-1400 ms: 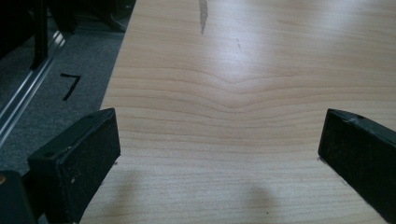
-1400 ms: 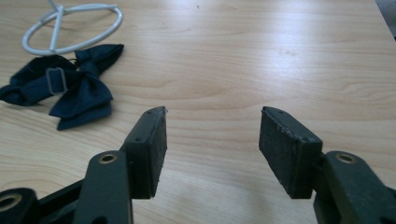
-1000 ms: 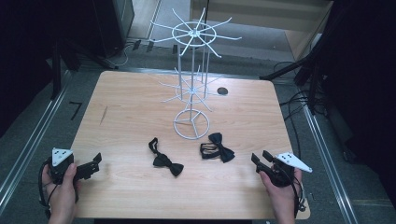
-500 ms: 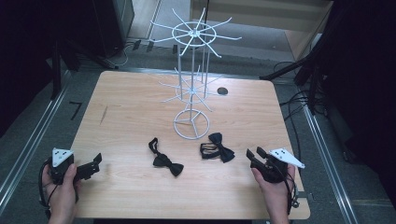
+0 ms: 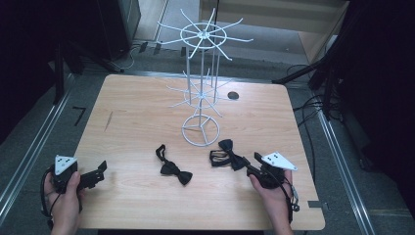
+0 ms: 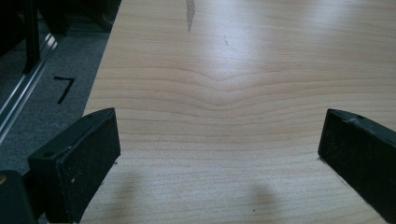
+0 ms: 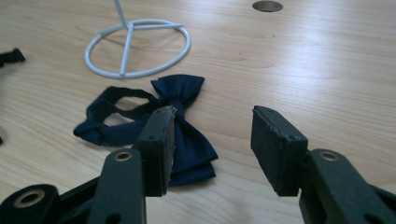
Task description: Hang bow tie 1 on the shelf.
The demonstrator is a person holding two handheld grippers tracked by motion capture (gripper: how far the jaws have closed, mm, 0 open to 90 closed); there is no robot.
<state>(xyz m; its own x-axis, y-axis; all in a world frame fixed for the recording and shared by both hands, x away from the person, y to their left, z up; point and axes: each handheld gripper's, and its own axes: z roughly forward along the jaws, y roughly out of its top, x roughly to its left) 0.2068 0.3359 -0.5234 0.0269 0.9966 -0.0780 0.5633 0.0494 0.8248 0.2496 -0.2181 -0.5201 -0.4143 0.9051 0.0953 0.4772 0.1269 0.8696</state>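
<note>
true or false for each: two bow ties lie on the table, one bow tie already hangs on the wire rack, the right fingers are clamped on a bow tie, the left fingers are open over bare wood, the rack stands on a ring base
1. Two bow ties lie on the table: true, one bow tie left of the dark blue bow tie.
2. One hangs on the wire rack: false, its arms are bare.
3. The right gripper is clamped on a bow tie: false, its fingers stand apart beside the dark blue one.
4. The left gripper is open over bare wood: true.
5. The rack stands on a ring base: true.
</note>
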